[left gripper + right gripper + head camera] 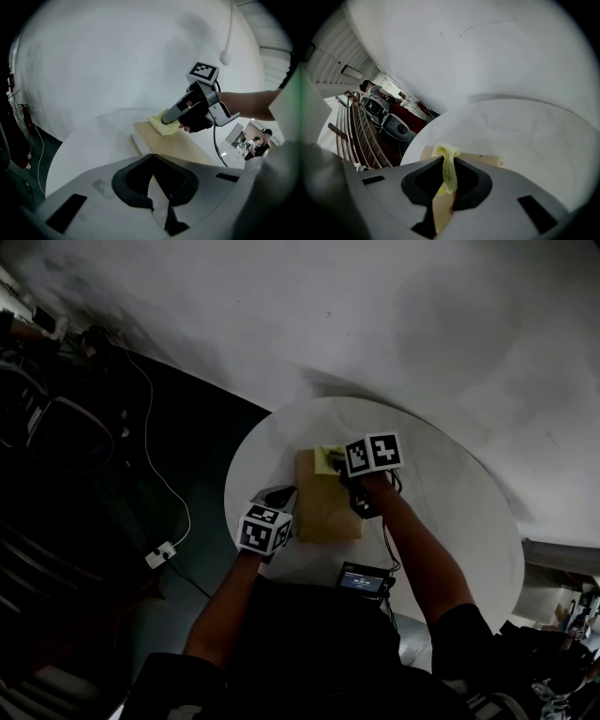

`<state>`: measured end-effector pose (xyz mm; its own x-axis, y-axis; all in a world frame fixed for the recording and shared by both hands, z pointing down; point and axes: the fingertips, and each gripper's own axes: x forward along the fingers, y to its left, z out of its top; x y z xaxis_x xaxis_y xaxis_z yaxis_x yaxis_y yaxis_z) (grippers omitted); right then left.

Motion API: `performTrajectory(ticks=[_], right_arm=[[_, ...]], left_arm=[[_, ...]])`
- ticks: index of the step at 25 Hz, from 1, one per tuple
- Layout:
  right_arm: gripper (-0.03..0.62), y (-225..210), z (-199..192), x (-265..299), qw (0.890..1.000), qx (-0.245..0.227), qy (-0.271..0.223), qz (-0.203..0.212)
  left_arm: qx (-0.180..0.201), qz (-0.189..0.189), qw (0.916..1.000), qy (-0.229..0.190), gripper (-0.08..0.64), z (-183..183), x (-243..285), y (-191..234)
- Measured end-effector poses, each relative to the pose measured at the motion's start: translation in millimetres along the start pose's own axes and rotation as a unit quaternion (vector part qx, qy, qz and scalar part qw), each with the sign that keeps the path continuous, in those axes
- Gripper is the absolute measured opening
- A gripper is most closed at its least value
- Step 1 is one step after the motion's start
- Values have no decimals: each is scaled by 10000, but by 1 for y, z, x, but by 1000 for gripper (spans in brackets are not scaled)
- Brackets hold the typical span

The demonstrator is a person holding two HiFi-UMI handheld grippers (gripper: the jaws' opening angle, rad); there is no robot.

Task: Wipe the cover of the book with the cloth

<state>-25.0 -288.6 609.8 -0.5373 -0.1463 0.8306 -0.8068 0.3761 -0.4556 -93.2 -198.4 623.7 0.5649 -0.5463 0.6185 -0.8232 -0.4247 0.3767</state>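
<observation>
A tan book [326, 512] lies flat in the middle of the round white table [450, 521]. On its far corner rests a yellow cloth [327, 459], and my right gripper [337, 465] is shut on it, pressing it to the cover. In the right gripper view the cloth [449, 173] hangs pinched between the jaws of the right gripper [449, 161], above the book [490, 160]. My left gripper [284, 495] is shut at the book's left edge; in its own view the left gripper [152, 157] has a pale strip of book [185, 146] between its jaws, and the cloth [162, 126] lies beyond.
A small black device [365, 579] with a cable sits at the table's near edge. Left of the table lies dark floor with a white cord and plug block [160, 555] and a chair [66, 432]. A parked scooter [393, 127] stands beyond the table.
</observation>
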Motion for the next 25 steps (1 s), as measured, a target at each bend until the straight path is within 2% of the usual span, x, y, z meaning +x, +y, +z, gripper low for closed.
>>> performTrajectory(ticks=[12,25], right_arm=[[87,-52,-8,-31,9988,312,-161,-347],[87,-82,-16,-50,9962,565,-309,-583]], left_arm=[[50,31,9999,81,3,-1,2,0],[95,52,9999,133,3,-1,2,0]])
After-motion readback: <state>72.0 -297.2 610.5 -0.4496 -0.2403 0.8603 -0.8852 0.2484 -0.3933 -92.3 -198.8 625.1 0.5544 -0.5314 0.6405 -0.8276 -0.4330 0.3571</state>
